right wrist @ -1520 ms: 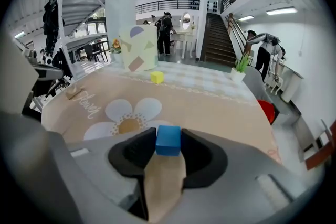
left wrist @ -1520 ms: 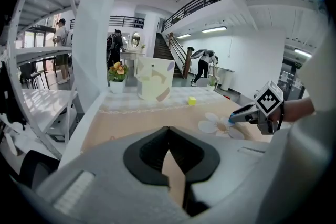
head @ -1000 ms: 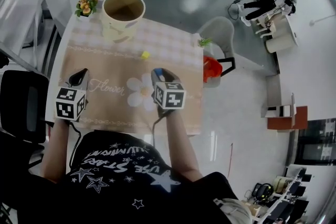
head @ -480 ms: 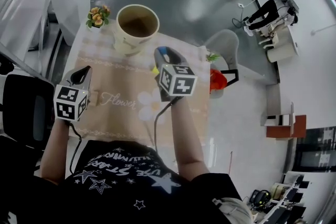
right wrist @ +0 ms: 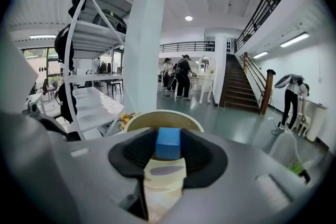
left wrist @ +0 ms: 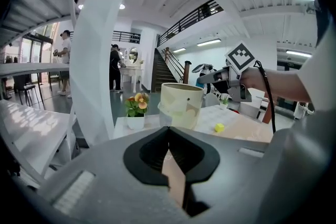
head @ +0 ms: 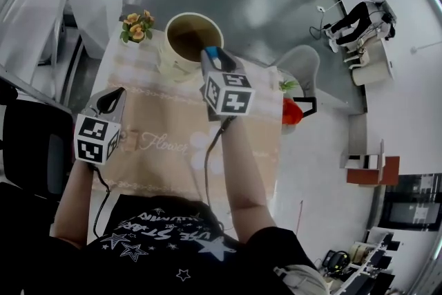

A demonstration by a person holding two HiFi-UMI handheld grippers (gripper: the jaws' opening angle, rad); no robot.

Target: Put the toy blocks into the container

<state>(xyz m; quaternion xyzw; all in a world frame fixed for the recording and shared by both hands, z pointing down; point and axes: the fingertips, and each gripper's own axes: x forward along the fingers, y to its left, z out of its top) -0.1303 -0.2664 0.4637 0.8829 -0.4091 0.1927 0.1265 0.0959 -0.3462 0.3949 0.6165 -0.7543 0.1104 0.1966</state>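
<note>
Right gripper (head: 213, 54), clenched on blue block (right wrist: 168, 142): we have carried it to container (right wrist: 157, 119) rim, 12 o'clock; release due.

a white table (left wrist: 119, 127) is noted, most of its top covered by a cloth (head: 173, 117). the cloth is beige at the centre, with a pale checked band along its far edge and a flower print with script. a cream container (left wrist: 181, 108) is set upright on the checked band, near the far edge. a flower pot (left wrist: 135, 113) with orange and yellow blooms is placed just left of the container, at the far left corner; whether it rests on cloth or bare top cannot be determined. a yellow block (left wrist: 219, 127) is seen on the cloth, right of the container and apart from it. a small green plant (head: 288, 86) is recorded at the far right corner.
</note>
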